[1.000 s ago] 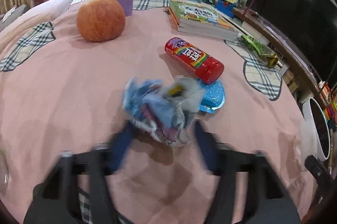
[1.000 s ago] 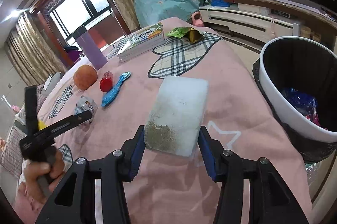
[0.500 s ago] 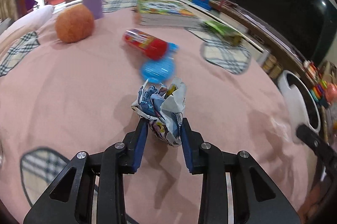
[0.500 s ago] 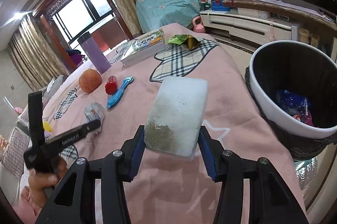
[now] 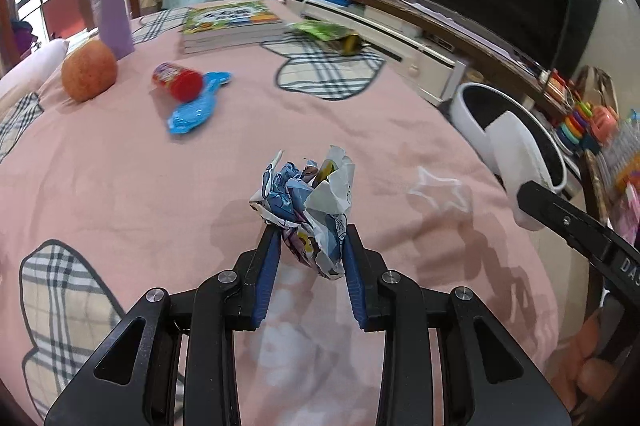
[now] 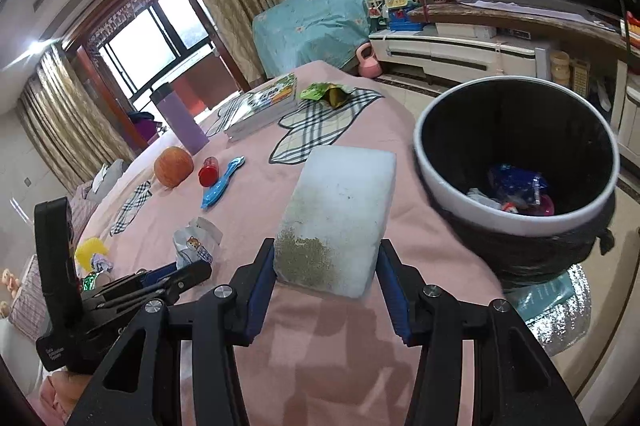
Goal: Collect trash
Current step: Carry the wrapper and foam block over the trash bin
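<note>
My left gripper (image 5: 310, 238) is shut on a crumpled printed wrapper (image 5: 310, 204) and holds it above the pink bedspread (image 5: 120, 186). The wrapper also shows in the right wrist view (image 6: 196, 242). My right gripper (image 6: 326, 266) is shut on a white foam block (image 6: 340, 210) with a dirty greenish end, held above the bed edge just left of the white-rimmed trash bin (image 6: 440, 182). The bin holds a blue wrapper (image 6: 516, 182) and other scraps. In the left wrist view the bin (image 5: 472, 114) stands to the right, with the foam block (image 5: 516, 154) in front of it.
On the bed lie an orange fruit (image 5: 89, 69), a red candy tube (image 5: 176, 81), a blue brush (image 5: 196, 106), a stack of books (image 5: 230, 24), a purple bottle (image 5: 110, 14) and a green snack bag (image 5: 328, 32). A TV stand (image 5: 420, 38) runs along the right.
My left gripper has closed on the crumpled wrapper, lifted it and carried it right toward the bin. My right gripper has carried the foam block closer to the bin.
</note>
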